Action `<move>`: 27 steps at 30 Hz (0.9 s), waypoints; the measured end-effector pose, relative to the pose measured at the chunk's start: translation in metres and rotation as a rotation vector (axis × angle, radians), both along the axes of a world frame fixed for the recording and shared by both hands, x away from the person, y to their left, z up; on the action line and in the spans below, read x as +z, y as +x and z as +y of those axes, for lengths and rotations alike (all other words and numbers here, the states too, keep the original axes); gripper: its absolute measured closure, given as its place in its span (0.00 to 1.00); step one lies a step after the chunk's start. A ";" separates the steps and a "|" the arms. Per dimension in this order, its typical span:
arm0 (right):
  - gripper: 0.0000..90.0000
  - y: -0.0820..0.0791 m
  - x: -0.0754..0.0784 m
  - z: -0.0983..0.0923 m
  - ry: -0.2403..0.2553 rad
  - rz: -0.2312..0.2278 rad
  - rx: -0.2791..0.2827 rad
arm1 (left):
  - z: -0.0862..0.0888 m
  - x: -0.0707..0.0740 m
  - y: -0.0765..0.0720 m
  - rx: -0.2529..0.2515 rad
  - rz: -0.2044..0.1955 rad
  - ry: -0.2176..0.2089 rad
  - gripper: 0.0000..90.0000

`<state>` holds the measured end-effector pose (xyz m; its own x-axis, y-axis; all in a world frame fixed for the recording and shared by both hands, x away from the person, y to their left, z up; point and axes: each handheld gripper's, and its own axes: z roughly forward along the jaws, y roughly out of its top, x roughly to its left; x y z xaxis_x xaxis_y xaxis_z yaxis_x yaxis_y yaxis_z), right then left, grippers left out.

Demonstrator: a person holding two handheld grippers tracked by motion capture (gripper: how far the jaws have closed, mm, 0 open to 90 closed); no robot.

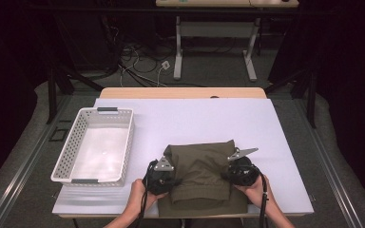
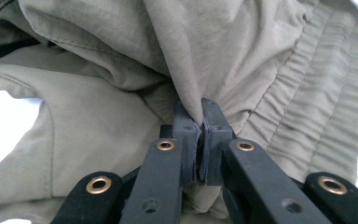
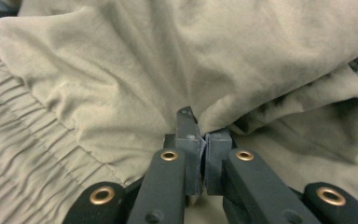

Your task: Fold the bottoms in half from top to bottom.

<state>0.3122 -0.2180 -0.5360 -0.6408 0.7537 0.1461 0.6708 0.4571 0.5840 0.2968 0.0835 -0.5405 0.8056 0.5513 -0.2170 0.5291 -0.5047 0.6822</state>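
Left of garment (image 1: 200,173), white basket (image 1: 95,145)

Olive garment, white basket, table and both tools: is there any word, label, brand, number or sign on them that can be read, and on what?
None can be read.
Olive garment: plain fabric, no tag or print showing.
White basket: no lettering.
White table: bare.
Left tool and right tool: black jaws with brass rivets, no markings.

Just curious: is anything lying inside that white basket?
No, the white basket left of the olive garment shows a bare bottom.
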 end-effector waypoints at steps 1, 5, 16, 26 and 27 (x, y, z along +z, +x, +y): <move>0.99 -0.003 0.003 -0.001 0.012 0.000 0.007 | 0.000 0.003 -0.003 -0.003 0.005 -0.015 0.96; 0.99 -0.014 0.020 -0.007 -0.007 -0.005 0.012 | -0.002 0.008 -0.012 -0.035 0.033 -0.051 0.96; 0.61 -0.011 0.005 -0.008 -0.042 0.021 0.010 | 0.000 0.008 -0.007 0.013 0.039 0.016 0.61; 0.94 -0.004 0.005 -0.012 0.059 -0.020 -0.023 | 0.003 0.009 0.010 0.077 -0.014 -0.054 0.59; 0.97 -0.005 0.003 -0.011 0.060 -0.010 -0.015 | 0.003 0.006 0.011 0.077 0.008 -0.072 0.68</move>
